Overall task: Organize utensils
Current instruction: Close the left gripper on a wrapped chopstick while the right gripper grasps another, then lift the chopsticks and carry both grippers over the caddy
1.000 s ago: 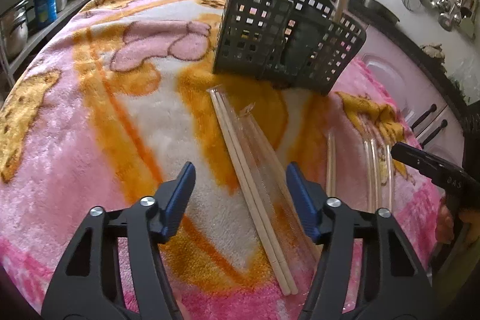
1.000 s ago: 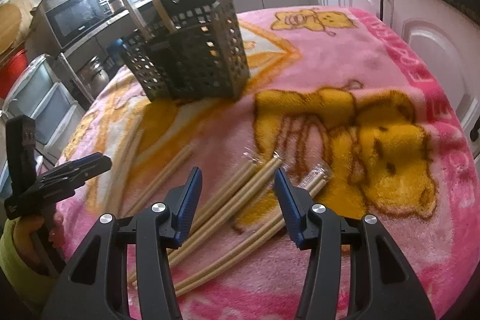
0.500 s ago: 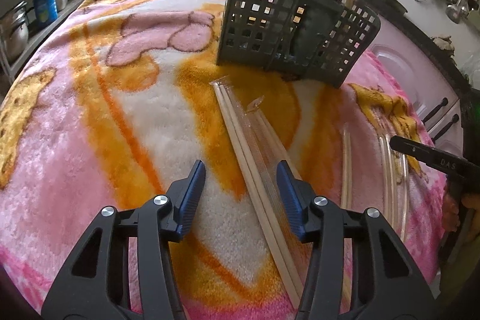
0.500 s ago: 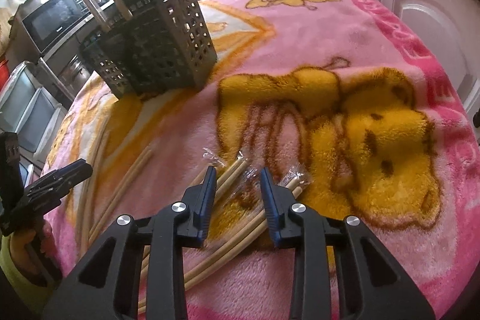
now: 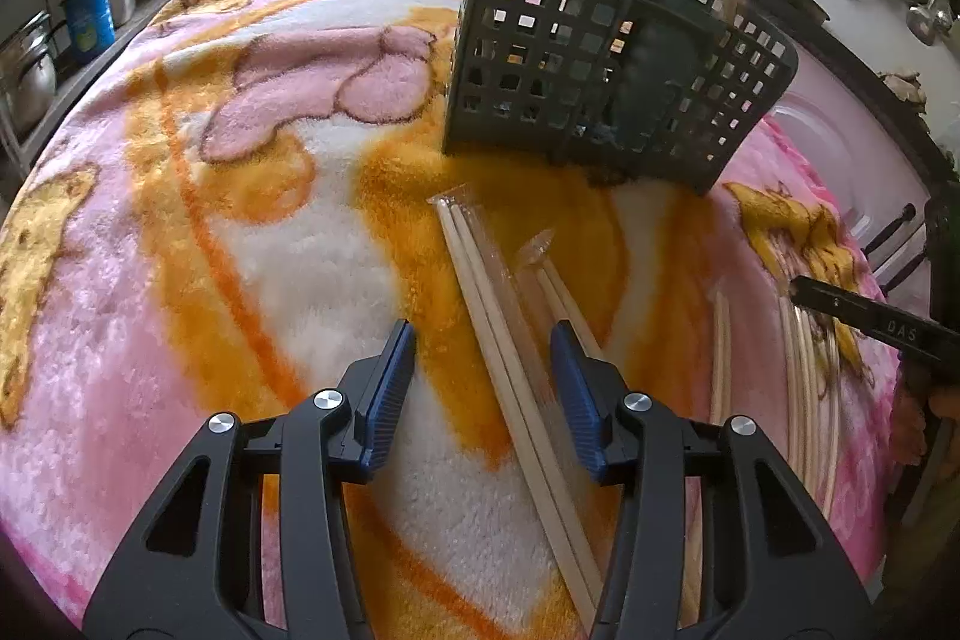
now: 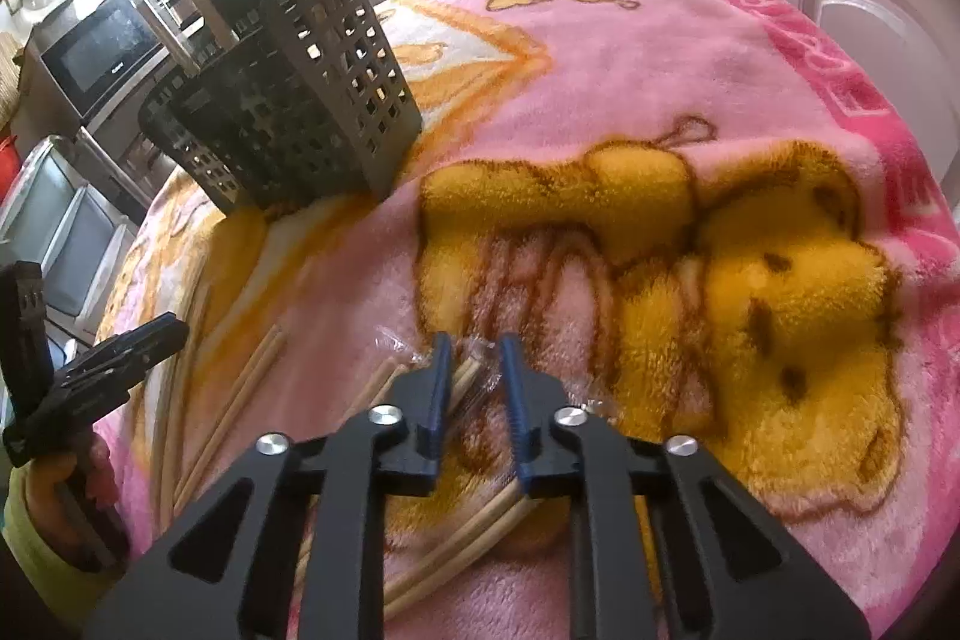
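Picking-up step: right tongs [image 6: 474, 388] are closing around wrapped chopsticks [image 6: 465, 379] lying well short of the basket [image 6: 288, 100]. Left tongs [image 5: 483, 388] stand apart over another pair [image 5: 510, 370]. Next: firm clamp, lift, carry to basket.

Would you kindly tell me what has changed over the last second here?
The right gripper moved down onto a wrapped chopstick pair and its jaws are closing around it. The left gripper narrowed and eased forward over another wrapped pair, touching nothing. The basket, the blanket and the other chopsticks kept their places.
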Tool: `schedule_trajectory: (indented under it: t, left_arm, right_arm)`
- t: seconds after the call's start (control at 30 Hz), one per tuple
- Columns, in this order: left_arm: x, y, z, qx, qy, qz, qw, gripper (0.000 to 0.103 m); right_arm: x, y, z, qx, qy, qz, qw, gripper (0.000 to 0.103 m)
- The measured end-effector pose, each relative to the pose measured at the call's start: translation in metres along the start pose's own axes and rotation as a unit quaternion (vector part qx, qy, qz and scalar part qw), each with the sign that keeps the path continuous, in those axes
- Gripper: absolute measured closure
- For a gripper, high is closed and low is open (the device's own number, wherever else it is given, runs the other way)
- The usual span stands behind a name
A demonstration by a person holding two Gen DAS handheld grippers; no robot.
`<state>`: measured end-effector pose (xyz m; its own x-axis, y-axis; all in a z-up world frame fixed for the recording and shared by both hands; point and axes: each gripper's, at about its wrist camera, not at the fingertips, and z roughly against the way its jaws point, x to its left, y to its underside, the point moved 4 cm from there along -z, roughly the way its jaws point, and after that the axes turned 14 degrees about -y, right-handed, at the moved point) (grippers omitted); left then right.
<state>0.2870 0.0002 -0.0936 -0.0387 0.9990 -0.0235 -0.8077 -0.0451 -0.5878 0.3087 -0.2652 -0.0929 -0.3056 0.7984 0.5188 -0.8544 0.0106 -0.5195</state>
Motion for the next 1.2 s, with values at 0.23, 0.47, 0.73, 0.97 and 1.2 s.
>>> schedule_trajectory:
  t: [0.23,0.47,0.73,0.97,1.2]
  left_arm:
    - [-0.003,-0.012,-0.008,0.007,-0.005,-0.002,1.0000,0.066]
    - [-0.003,-0.026,-0.021,0.011,-0.012,0.006,0.9998,0.080]
    - [0.011,-0.033,-0.025,0.025,0.003,0.036,0.9990,0.095]
    - [0.023,-0.026,-0.013,0.017,0.018,0.062,0.9978,0.100]
    - [0.025,-0.029,0.019,-0.028,0.024,0.055,0.9978,0.101]
  right_arm:
    - [0.000,-0.010,0.008,-0.025,-0.032,-0.007,0.999,0.095]
    - [0.010,-0.019,0.020,-0.044,-0.038,0.013,0.998,0.096]
    - [0.023,-0.030,0.031,-0.058,-0.041,0.029,0.997,0.096]
    - [0.044,-0.039,0.046,-0.076,-0.046,0.059,0.994,0.097]
    - [0.072,-0.046,0.057,-0.089,-0.056,0.092,0.990,0.097]
